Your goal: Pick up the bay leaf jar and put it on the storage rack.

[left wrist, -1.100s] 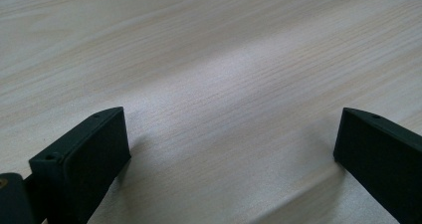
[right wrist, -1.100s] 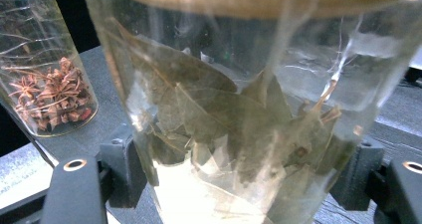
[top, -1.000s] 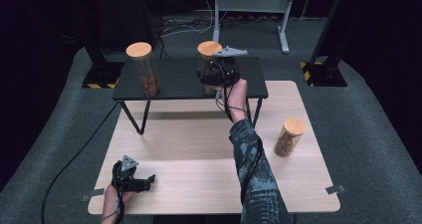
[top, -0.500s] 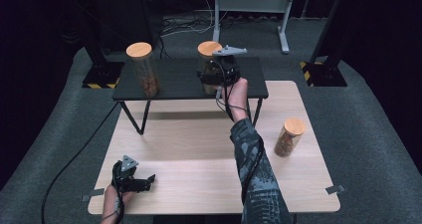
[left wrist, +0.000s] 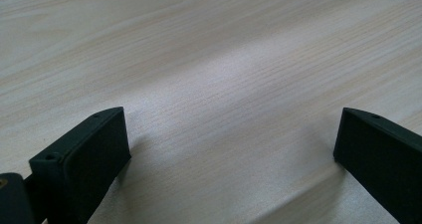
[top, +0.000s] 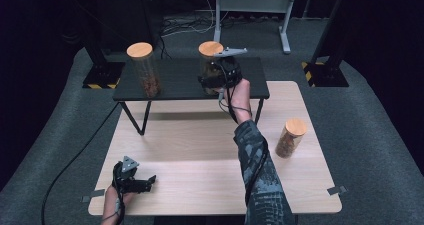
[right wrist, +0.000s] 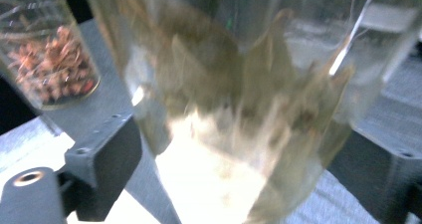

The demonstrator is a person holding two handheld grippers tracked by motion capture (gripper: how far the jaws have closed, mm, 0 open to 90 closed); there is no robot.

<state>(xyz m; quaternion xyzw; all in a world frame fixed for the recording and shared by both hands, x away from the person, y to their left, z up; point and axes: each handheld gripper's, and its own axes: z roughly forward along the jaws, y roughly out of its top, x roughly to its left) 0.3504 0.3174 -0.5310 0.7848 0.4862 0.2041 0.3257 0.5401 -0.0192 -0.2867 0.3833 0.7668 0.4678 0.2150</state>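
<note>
A clear jar with a wooden lid (top: 210, 48) stands on the black raised table (top: 180, 87), holding pale leafy contents (right wrist: 234, 109). My right gripper (top: 210, 81) reaches around its lower part. Its jaws have just been opening; the jar sits between the fingers (right wrist: 107, 159), and a slight gap shows at the sides, so the right gripper (right wrist: 239, 164) is open. My left gripper (top: 148, 181) rests low at the wooden table's front left corner. Its left gripper view shows the jaws (left wrist: 231, 149) wide open over bare wood.
A second jar (top: 145, 70) with reddish-brown contents (right wrist: 50, 64) stands at the left of the black table. A third lidded jar (top: 290, 137) stands on the wooden table (top: 200, 150) at the right. Cables trail off the left side; dark stands ring the tables.
</note>
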